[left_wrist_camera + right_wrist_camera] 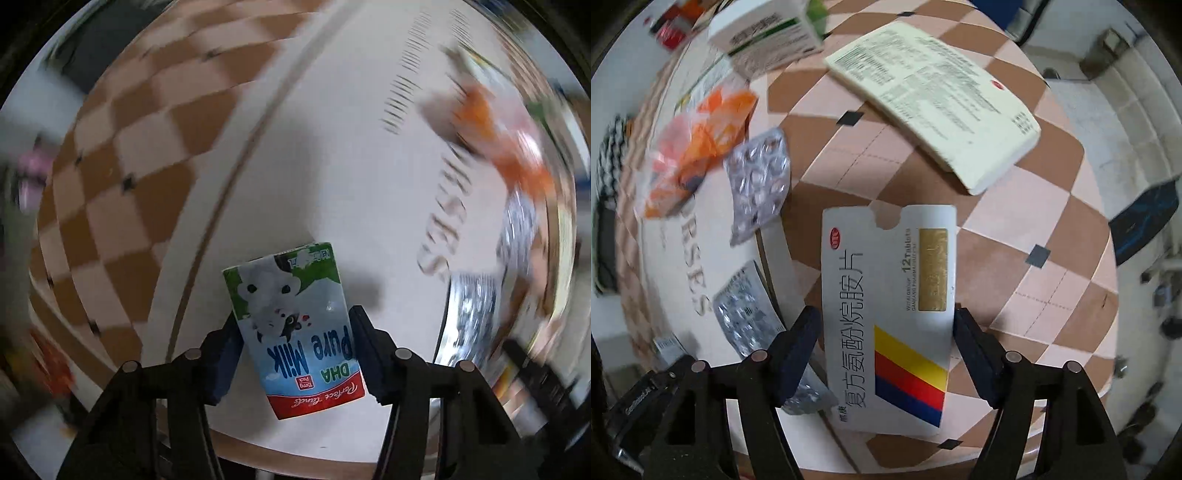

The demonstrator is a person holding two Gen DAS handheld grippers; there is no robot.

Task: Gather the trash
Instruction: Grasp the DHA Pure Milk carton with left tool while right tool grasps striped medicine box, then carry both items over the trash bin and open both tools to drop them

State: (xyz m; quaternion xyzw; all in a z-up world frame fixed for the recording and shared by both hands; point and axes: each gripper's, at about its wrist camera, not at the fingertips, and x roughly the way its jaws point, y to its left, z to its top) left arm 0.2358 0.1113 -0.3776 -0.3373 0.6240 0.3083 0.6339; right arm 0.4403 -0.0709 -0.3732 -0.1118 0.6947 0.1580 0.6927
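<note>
A: Two pickups underway? Left hand-held gripper (295, 332) pinches the milk carton (295, 332) above the table (332, 166).

B: Yes. Right hand-held gripper (886, 339) clamps the tablet box (886, 314). Next, I'd judge, carry both to a bin.

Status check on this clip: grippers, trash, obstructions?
Left gripper clamped on milk carton. Right gripper straddling tablet box; contact unclear. Blister pack partly under box, by one finger.
</note>
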